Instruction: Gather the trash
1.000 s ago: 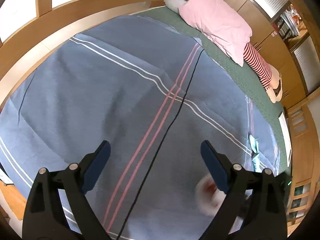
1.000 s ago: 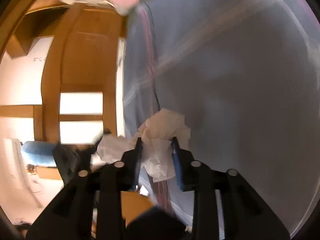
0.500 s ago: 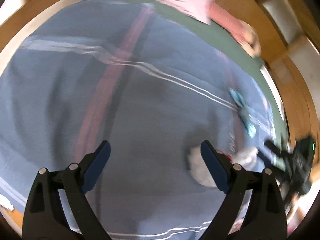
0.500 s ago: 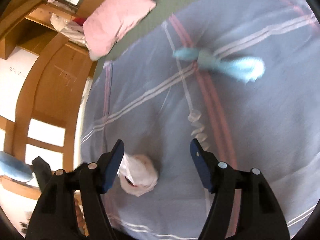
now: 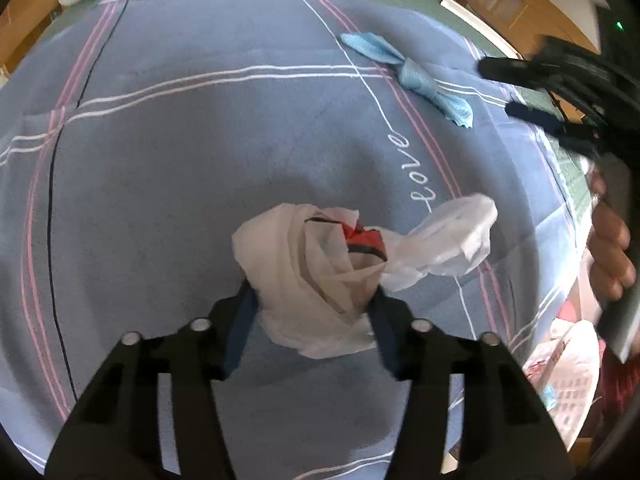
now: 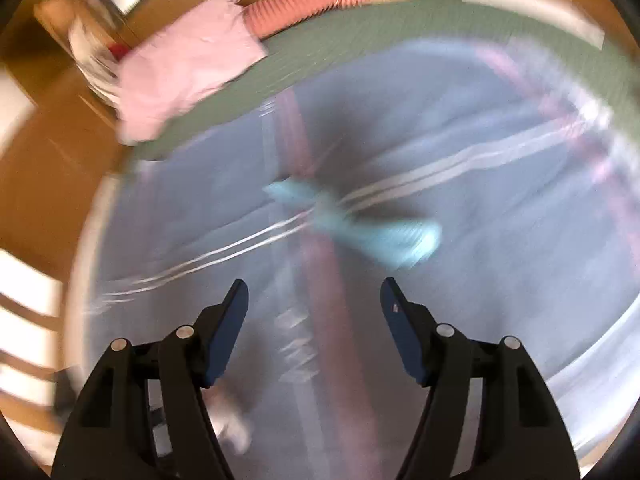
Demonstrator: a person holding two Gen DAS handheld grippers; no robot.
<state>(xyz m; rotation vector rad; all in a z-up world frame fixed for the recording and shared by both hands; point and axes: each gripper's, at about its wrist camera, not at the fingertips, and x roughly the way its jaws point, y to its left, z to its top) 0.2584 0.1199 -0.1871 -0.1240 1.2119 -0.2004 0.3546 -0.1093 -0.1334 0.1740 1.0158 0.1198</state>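
My left gripper [image 5: 312, 304] has just been closing, and its blue pads now press both sides of a crumpled white tissue wad [image 5: 304, 280] w/ a red-and-black scrap [image 5: 362, 240] tucked inside. The wad sits on the blue-grey striped blanket [image 5: 180, 160] of the bed, just below the stitched word "love" [image 5: 408, 172]. A second crumpled white tissue [image 5: 452, 236] lies touching the wad's right side, outside my grip.

Further up the blanket, well apart from the wad, lies a twisted light-blue wrapper [image 5: 416, 76]. In the right wrist view, v. blurred, the same wrapper [image 6: 360, 228] lies ahead of my right gripper [image 6: 314, 292], apart from it.

My right gripper has let go: its jaws stand wide w/ nothing between them, only blanket [image 6: 500, 220] below. From the left view it shows at the right edge [image 5: 532, 92], dark and smeared, my hand [image 5: 612, 248] on its handle.

Pink pillow [image 6: 188, 76] and a striped soft toy [image 6: 308, 8] lie on the green sheet [image 6: 340, 52] at the far end.
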